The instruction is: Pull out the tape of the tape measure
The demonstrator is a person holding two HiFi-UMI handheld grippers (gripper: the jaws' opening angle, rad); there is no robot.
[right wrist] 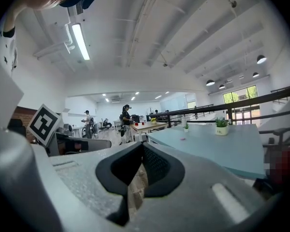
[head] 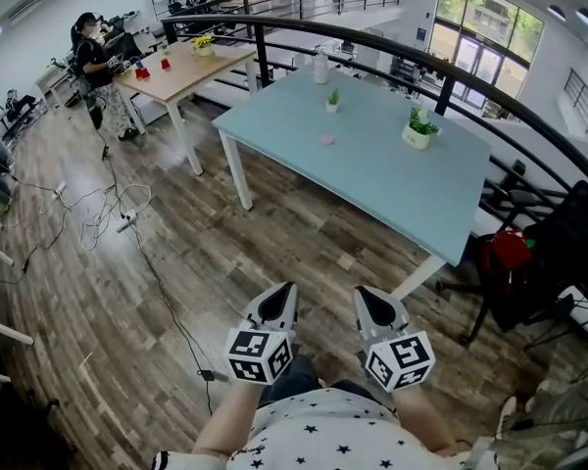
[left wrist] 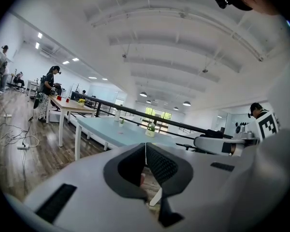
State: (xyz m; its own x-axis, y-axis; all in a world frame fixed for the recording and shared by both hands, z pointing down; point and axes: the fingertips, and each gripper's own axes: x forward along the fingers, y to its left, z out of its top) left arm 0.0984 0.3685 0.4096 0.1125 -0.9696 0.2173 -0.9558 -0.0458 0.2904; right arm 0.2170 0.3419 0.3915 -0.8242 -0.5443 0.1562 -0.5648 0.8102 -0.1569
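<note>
Both grippers are held close to my body over the wooden floor, well short of the light blue table (head: 372, 174). My left gripper (head: 279, 294) is shut with nothing between its jaws, and my right gripper (head: 368, 296) beside it is shut and empty too. A small pink round thing (head: 326, 139) lies on the far half of the table; I cannot tell whether it is the tape measure. It also appears as a pink dot (right wrist: 182, 138) in the right gripper view. Both gripper views look along closed jaws toward the table (left wrist: 111, 132).
A potted plant (head: 418, 128), a smaller plant (head: 332, 99) and a white bottle (head: 319, 67) stand on the blue table. A black railing (head: 421, 62) curves behind it. A person (head: 93, 57) works at a wooden table (head: 181, 71). Cables (head: 98, 213) lie on the floor at the left.
</note>
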